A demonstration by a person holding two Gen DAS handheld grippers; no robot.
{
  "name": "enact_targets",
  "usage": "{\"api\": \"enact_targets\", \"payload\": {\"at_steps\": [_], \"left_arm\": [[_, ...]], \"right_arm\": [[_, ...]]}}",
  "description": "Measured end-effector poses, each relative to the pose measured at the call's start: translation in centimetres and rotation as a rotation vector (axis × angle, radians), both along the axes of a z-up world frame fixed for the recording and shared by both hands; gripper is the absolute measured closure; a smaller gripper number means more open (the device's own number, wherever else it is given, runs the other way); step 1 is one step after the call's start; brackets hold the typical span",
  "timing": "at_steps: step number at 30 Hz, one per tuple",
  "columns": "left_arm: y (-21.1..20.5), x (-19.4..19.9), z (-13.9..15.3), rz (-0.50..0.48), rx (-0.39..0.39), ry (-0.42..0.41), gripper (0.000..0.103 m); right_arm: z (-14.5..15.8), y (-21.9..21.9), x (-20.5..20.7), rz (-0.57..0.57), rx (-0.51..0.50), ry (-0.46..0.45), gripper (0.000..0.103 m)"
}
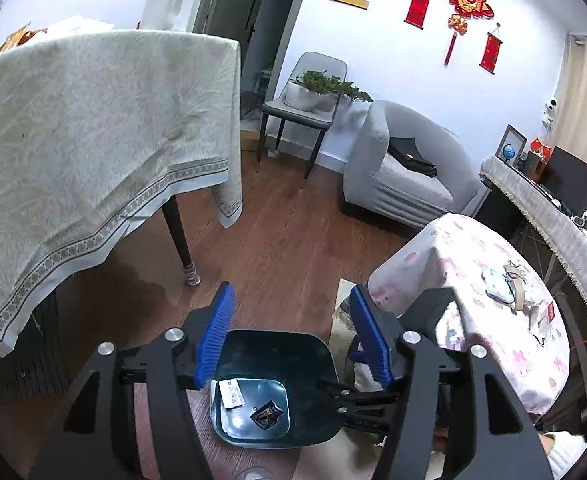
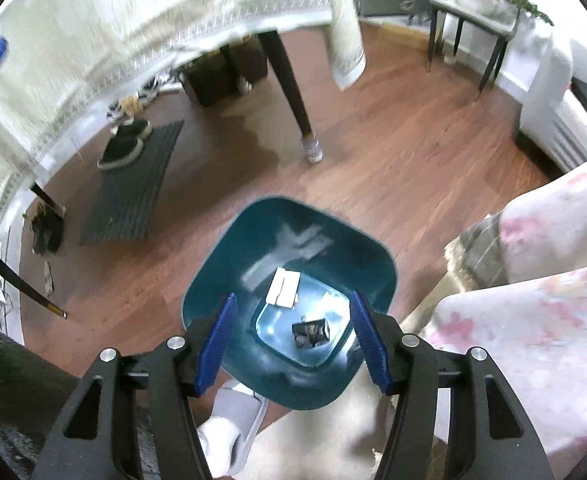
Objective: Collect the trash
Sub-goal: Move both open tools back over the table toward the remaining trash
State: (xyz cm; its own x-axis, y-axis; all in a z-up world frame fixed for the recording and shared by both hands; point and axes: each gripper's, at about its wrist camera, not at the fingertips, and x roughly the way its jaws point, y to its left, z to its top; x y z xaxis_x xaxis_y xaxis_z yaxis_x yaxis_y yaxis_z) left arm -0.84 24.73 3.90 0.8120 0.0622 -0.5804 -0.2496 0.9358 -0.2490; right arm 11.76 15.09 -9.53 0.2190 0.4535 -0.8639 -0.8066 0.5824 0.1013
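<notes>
A teal bin [image 2: 293, 240] stands on the wooden floor [image 2: 393, 160], beside a dark mat [image 2: 133, 192].

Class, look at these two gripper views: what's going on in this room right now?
A person holding a gripper in each hand is collecting trash into a teal bin on the wooden floor. Both the left gripper and the right gripper are above the bin with jaws apart and nothing between them. A white slip and a dark wrapper already lie at the bottom. More litter sits on the pink-patterned table nearby.
</notes>
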Motion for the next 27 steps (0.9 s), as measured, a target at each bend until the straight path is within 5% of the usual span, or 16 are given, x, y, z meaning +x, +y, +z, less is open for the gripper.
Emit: {"api": "enact_targets", "payload": {"at_steps": [15,27], "left_arm": [[-4.9,2.7,1.8,-0.089,0.048,-0.056,0.031],[-11.6,6.0,2.5,-0.218,0.08,-0.08,0.028]], "right_arm": [[9.6,-8.8,0.1,-0.102,0.144,-0.227,0.039],[11.8,-18.2,1.3,-0.239,0.153,-0.311,0.034]]}}
